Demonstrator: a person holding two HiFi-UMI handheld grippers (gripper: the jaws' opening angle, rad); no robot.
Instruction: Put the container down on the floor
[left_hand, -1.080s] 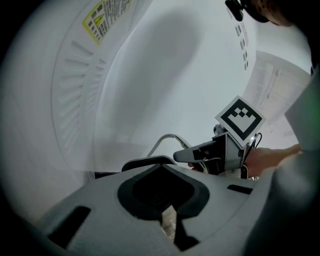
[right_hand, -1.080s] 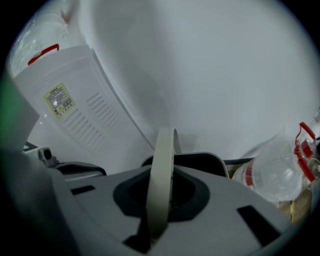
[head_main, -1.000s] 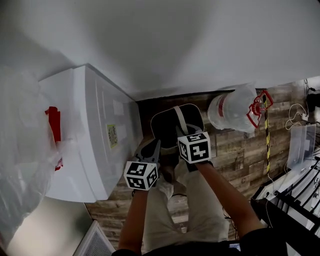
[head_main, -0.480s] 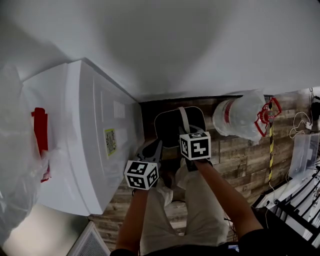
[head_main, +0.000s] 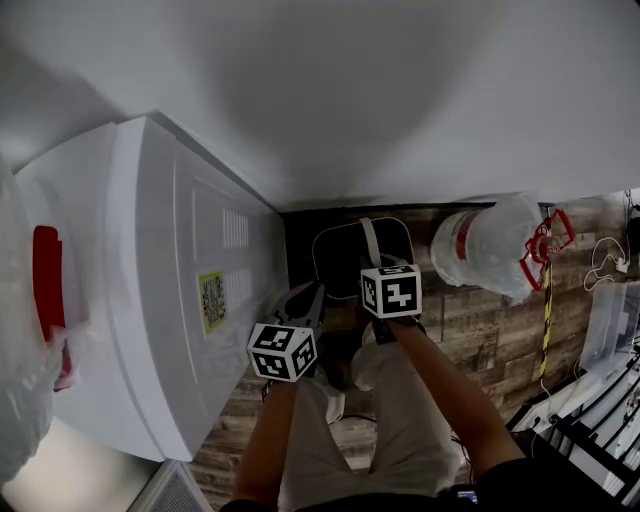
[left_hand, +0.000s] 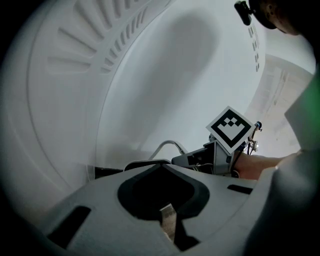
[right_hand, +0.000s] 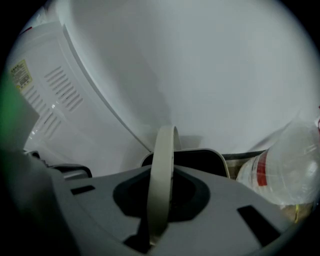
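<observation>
Close against the wall, beside the white appliance (head_main: 170, 280), the container (head_main: 340, 255) is held above the floor (head_main: 470, 300) by its handle (right_hand: 161, 185), which is clamped in the right gripper (head_main: 375, 272); the left gripper (head_main: 305, 300) is closed on nothing. If the handle is let go too soon, a drop or tip is risked

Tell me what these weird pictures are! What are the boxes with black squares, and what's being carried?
A person holds a grabbing tool in each hand; the checkered boxes are part of them. One picture comes from a camera on the person's head, looking down; the others from cameras riding on each tool. The right tool pinches the pale handle of a dark container over the wooden floor. The left tool is shut, holding nothing. Nearby are a big white machine and a clear jug.
</observation>
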